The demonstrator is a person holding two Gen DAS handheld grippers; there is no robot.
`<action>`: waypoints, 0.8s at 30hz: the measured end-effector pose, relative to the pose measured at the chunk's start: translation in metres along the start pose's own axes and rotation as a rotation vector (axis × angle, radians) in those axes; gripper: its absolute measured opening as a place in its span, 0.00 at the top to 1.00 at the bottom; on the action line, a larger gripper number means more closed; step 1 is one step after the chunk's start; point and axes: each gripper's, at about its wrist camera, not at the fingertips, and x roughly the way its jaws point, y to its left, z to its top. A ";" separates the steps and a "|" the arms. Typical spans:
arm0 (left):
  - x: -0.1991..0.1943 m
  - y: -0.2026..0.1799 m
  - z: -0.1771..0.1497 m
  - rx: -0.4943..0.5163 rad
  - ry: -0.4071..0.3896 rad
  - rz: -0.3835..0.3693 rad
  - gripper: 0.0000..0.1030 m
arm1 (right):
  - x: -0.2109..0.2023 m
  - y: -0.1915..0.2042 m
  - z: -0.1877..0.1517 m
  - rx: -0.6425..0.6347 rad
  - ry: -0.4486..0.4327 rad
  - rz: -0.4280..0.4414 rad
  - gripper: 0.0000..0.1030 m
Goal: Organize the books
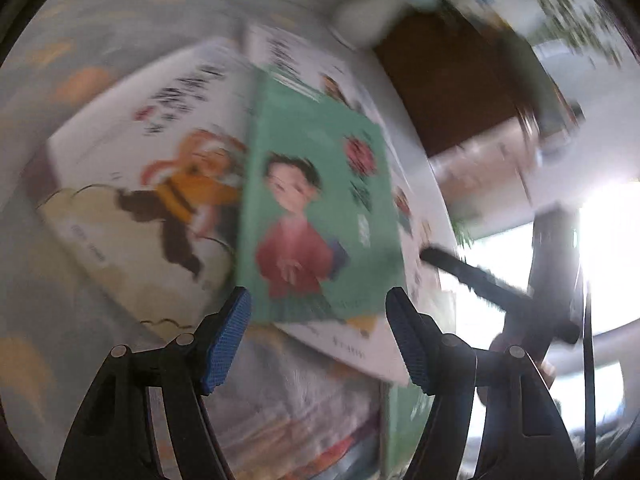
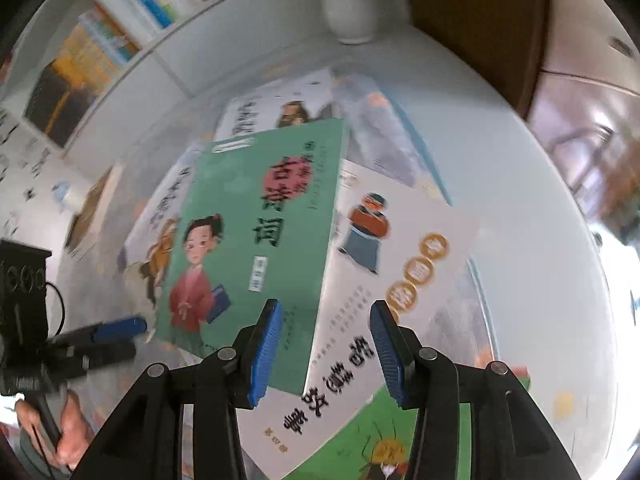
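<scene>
Blue pads of both tools are hovering parted and empty over the green book (image 2: 256,240) — left tool (image 1: 318,344) wider, right tool (image 2: 326,354) narrower. Judging by this, the pickup step is beginning — next, one tool needs to be closing on that book's edge atop the scattered pile.

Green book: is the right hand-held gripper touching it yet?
Cannot tell. In the right wrist view the right hand-held gripper stands open over the green book's near corner, but no view plainly shows contact or a gap.

Loose books on table (image 2: 520,208): at least five, counting green book (image 2: 256,240); grippers: two; white vase (image 2: 352,4): one
</scene>
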 end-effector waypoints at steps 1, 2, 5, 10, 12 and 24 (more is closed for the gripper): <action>-0.002 0.005 0.000 -0.033 -0.030 0.025 0.35 | 0.005 -0.001 0.005 -0.019 0.005 0.038 0.56; 0.002 0.008 0.000 -0.076 -0.065 0.081 0.35 | 0.009 -0.002 0.004 -0.035 0.015 0.059 0.57; 0.018 0.013 0.000 -0.124 -0.111 0.161 0.38 | 0.025 0.001 0.004 -0.118 0.068 0.047 0.63; 0.046 -0.009 -0.009 -0.130 -0.097 0.163 0.44 | 0.030 0.008 0.005 -0.286 0.071 0.065 0.66; 0.044 -0.025 -0.022 -0.112 -0.116 0.154 0.44 | 0.032 0.007 0.006 -0.316 0.069 0.057 0.66; 0.057 -0.044 -0.071 -0.257 -0.213 -0.024 0.79 | 0.016 -0.050 0.021 -0.432 0.124 0.113 0.66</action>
